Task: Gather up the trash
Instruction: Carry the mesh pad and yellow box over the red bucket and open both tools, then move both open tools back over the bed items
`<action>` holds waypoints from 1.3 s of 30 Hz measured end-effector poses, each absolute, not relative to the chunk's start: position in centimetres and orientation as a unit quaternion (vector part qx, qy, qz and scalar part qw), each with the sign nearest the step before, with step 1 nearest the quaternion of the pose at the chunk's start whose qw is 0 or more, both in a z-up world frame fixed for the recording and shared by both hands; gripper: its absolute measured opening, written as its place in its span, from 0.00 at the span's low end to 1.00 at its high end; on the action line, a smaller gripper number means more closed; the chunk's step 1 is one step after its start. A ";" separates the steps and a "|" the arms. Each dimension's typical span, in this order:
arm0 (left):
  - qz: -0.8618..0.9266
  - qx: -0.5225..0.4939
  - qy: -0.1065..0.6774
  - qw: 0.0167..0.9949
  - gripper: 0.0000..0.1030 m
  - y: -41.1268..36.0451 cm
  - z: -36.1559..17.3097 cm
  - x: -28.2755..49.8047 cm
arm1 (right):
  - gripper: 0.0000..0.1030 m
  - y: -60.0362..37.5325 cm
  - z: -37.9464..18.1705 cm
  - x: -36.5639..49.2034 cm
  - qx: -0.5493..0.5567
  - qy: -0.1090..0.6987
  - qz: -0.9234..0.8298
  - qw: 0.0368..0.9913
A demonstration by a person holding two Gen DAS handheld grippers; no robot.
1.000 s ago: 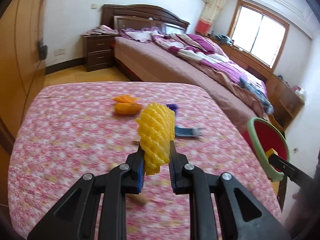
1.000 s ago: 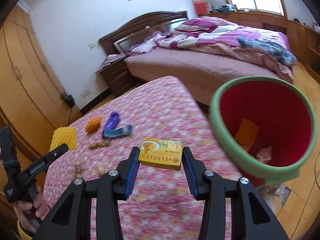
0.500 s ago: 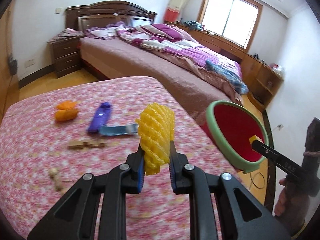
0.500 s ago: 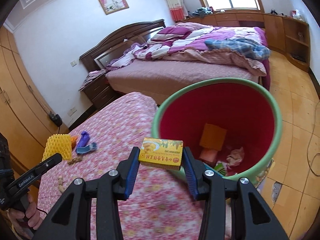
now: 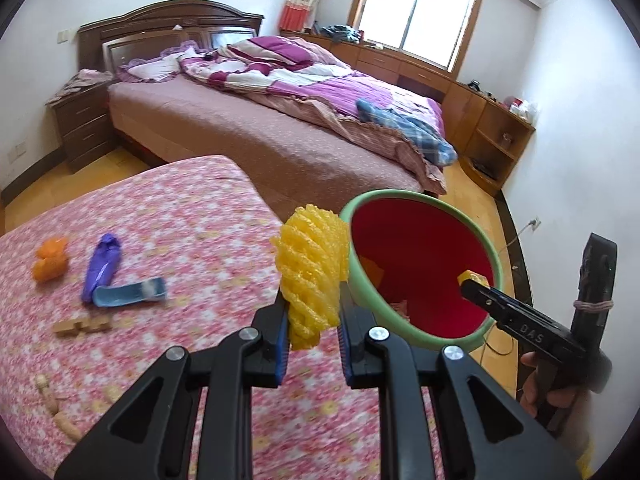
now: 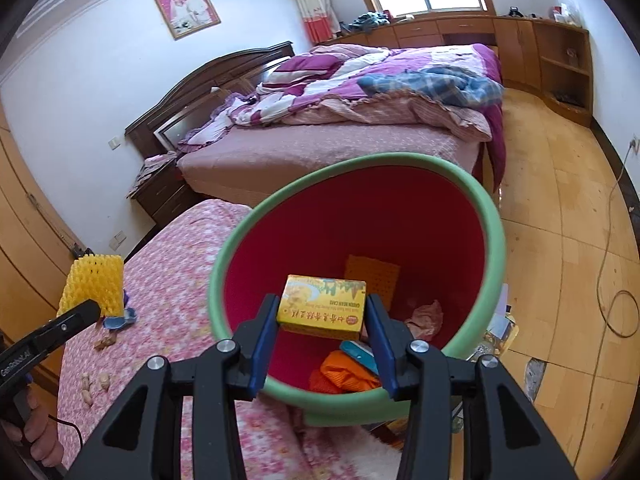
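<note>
The right gripper (image 6: 322, 318) has swung from over the flowered desk (image 6: 176, 280) to above the mouth of the red bin with the green rim (image 6: 356, 164), its jaws clamped on the yellow cake box (image 6: 322, 308). In the right wrist view the box now hangs over the bin's red interior, with an orange mesh piece, a crumpled pink wrapper and a blue item lying on the bottom below it. That placement suggests the box is ready to be let go; opening the jaws should drop it among the trash already collected.

The left gripper (image 5: 312, 322) has also come across the desk toward the bin, which a second ago sat far off at 3 o'clock in its view and now fills the area at 2 o'clock just past the fingertips. Its jaws are squeezed on the yellow foam fruit net (image 5: 310, 272), which stands upright between them, near the bin's rim (image 5: 420, 196) but still over the desk edge, so it likely needs a little more travel.

Left on the desk at 9 to 10 o'clock are orange peel (image 5: 50, 266), a purple wrapper (image 5: 102, 266), a blue wrapper (image 5: 130, 292) and scattered peanut shells (image 5: 82, 326), so several more trips appear to remain.
</note>
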State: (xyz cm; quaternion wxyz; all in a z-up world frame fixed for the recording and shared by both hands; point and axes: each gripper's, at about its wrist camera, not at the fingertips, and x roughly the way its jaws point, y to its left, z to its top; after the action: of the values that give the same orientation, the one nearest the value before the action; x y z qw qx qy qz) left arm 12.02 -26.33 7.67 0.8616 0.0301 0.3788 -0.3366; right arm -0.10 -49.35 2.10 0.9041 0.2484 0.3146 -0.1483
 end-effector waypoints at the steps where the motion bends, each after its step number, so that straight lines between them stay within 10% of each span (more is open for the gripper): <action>1: -0.340 0.033 0.378 0.860 0.19 -26.8 7.6 12.0 | 0.46 -49.7 2.0 -0.2 0.250 0.312 -0.151 0.904; 24: -0.400 0.098 0.402 0.818 0.19 -35.8 4.9 11.5 | 0.61 -52.1 2.2 -3.1 0.286 0.269 -0.181 0.902; 31: -0.407 0.110 0.398 0.815 0.42 -37.0 4.5 10.9 | 0.61 -52.4 1.8 -3.3 0.291 0.274 -0.182 0.898; 39: -0.393 0.111 0.400 0.821 0.44 -36.5 4.3 11.2 | 0.62 -51.8 1.9 -3.3 0.286 0.279 -0.178 0.899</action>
State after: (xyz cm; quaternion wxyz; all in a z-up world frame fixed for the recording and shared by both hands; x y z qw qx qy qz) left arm 11.15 -36.49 4.35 0.8207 0.1114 0.3998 -0.3927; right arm -3.25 -51.76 1.86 0.8992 0.2859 0.2791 -0.1784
